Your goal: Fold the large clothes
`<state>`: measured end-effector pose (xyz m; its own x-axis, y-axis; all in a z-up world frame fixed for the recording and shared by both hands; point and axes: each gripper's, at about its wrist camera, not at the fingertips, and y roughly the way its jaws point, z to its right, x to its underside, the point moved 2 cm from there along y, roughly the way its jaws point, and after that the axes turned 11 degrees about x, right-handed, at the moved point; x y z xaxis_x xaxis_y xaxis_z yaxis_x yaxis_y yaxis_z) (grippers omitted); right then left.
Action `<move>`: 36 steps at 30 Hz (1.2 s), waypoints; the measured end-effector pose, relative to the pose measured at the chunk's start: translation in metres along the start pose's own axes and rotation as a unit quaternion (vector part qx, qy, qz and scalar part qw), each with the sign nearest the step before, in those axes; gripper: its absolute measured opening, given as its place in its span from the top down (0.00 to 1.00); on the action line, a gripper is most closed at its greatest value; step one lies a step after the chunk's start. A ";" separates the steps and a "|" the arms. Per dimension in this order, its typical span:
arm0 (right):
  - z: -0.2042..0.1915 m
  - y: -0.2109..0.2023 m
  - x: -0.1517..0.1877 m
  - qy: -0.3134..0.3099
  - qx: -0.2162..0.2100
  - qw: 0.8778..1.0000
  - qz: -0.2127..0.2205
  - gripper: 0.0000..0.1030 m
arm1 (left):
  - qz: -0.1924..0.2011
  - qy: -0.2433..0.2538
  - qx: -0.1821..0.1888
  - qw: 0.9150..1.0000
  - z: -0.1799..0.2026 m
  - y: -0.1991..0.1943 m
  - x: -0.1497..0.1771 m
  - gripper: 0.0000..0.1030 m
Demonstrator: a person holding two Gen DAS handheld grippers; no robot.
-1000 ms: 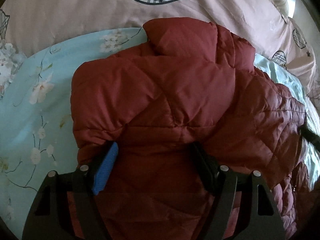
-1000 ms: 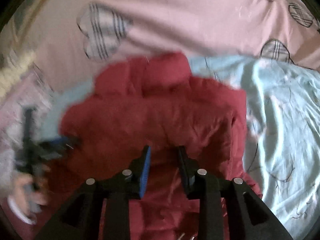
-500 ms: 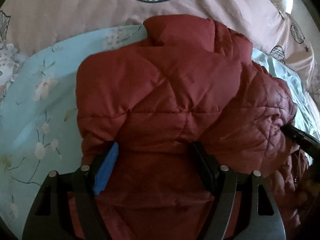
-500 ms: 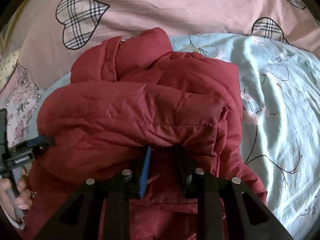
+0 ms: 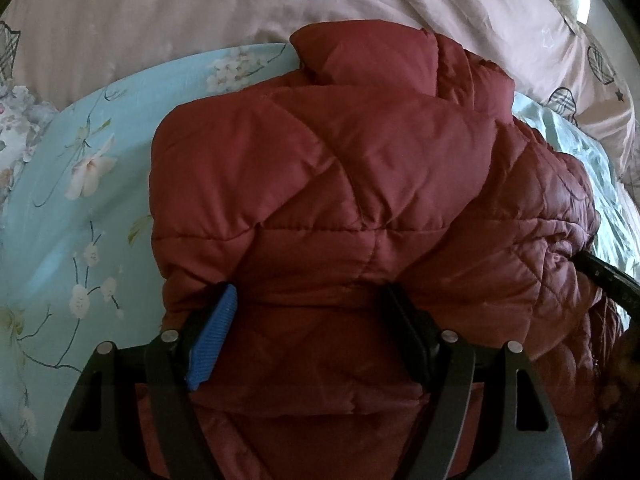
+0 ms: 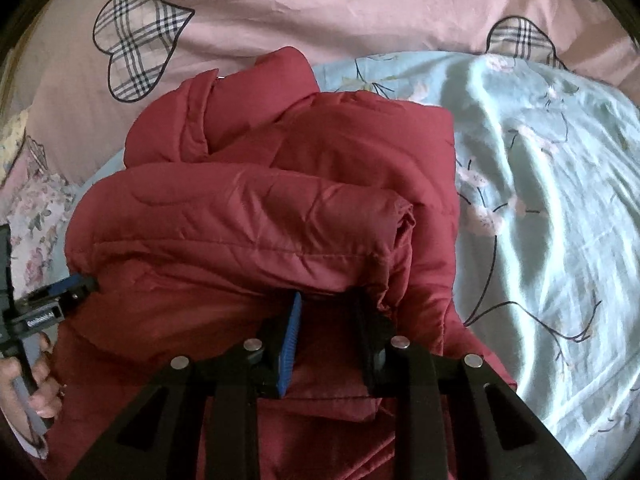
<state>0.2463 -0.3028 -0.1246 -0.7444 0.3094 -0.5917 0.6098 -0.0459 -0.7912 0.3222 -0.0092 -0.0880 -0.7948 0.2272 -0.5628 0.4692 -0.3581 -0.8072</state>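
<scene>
Surface: a bed, spread with a pale blue floral sheet (image 5: 80,208) under my work; no more of the room shows.
Bedding behind: one pink quilt (image 6: 320,12) with plaid heart patches lies along the far side; a small-flowered cloth (image 6: 36,216) shows at the left edge of the right view.
Garment: one dark red quilted jacket (image 5: 340,184), lying on the blue sheet, folded over on itself into a thick bundle.
Heading: its collar (image 5: 368,56) points away from me toward the pink quilt; the hem end lies nearest my claws.
Long axis: as bundled, it runs roughly crosswise, from my left to my right.
Left claw (image 5: 312,312): jaws wide, pads pressed into a thick padded fold of the jacket, clenched on it.
Right claw (image 6: 328,312): jaws narrow, gripping the edge of the folded layer near the jacket's right end.
Left hand (image 6: 28,376): seen at the edge of the right view, wrapped around its handle.
Count: one jacket, two claws, one sheet, one quilt.
</scene>
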 end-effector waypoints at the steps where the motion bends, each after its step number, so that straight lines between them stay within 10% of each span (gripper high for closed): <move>1: 0.002 0.001 -0.001 0.006 -0.006 1.000 -0.002 0.75 | -0.001 0.000 0.000 1.000 0.000 0.000 0.000 0.25; 16: 0.000 -0.016 -0.008 0.017 -0.002 0.999 -0.029 0.71 | 0.016 -0.068 0.027 0.997 -0.011 -0.060 0.015 0.26; 18: 0.002 -0.032 -0.006 0.032 -0.011 0.999 -0.019 0.59 | 0.026 -0.064 0.028 0.997 -0.012 -0.077 0.022 0.26; 36: 0.018 -0.151 0.093 -0.013 -0.050 0.998 -0.037 0.31 | -0.019 -0.118 0.035 0.992 -0.049 -0.133 0.148 0.26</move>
<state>0.0804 -0.2845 -0.0628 -0.7943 0.2831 -0.5376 0.5765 0.0716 -0.8140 0.1614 0.1169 -0.0725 -0.8836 0.0266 -0.4675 0.4154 -0.4163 -0.8088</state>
